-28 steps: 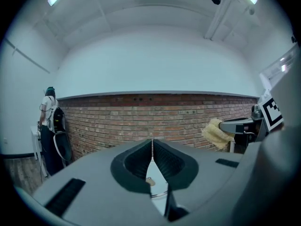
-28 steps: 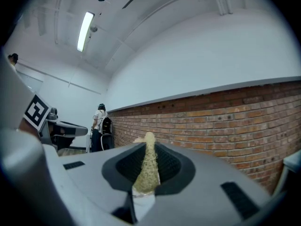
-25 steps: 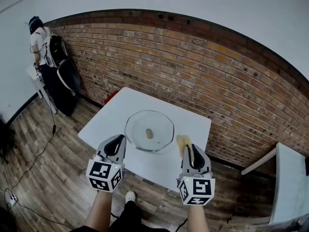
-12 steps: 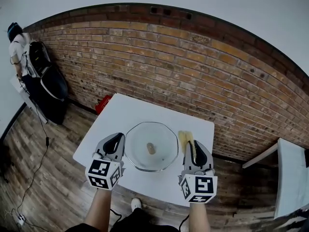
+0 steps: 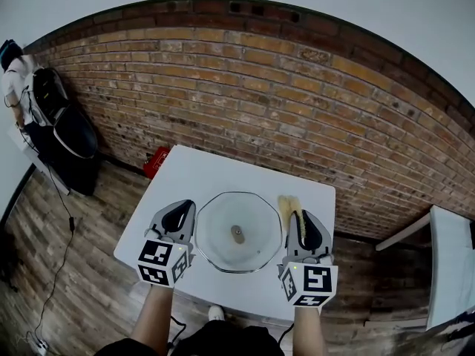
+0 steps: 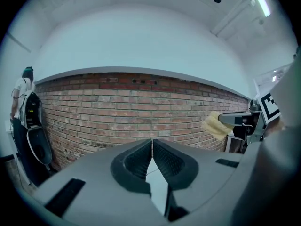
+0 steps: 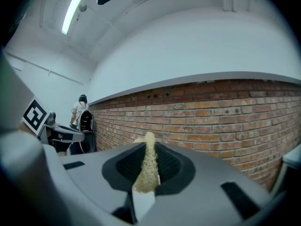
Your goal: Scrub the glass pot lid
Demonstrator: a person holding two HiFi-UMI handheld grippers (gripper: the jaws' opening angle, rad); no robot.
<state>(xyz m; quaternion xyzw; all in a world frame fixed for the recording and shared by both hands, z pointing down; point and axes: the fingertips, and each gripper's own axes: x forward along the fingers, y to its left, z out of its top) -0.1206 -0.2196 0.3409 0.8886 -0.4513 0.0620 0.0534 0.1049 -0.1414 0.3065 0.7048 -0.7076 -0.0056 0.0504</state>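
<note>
The glass pot lid (image 5: 238, 231) lies flat on the white table (image 5: 202, 171), its small knob (image 5: 237, 233) at the centre. My left gripper (image 5: 183, 211) hovers just left of the lid's rim, shut with nothing between its jaws (image 6: 152, 148). My right gripper (image 5: 300, 221) hangs right of the lid, shut on a yellow sponge (image 5: 289, 208) that sticks out past its tips. In the right gripper view the sponge (image 7: 148, 166) stands clamped edge-on between the pads. The left gripper view catches the right gripper and its sponge (image 6: 215, 125) at the right side.
A brick wall (image 5: 297, 117) runs behind the table. A person (image 5: 18, 80) with a backpack stands at far left by dark bags. A red thing (image 5: 156, 159) lies on the wooden floor (image 5: 67, 265) under the table's far corner. Another white table (image 5: 449, 262) edge shows at right.
Both grippers have moved forward from the table's near edge and now flank the lid. The view has shifted closer over the table.
</note>
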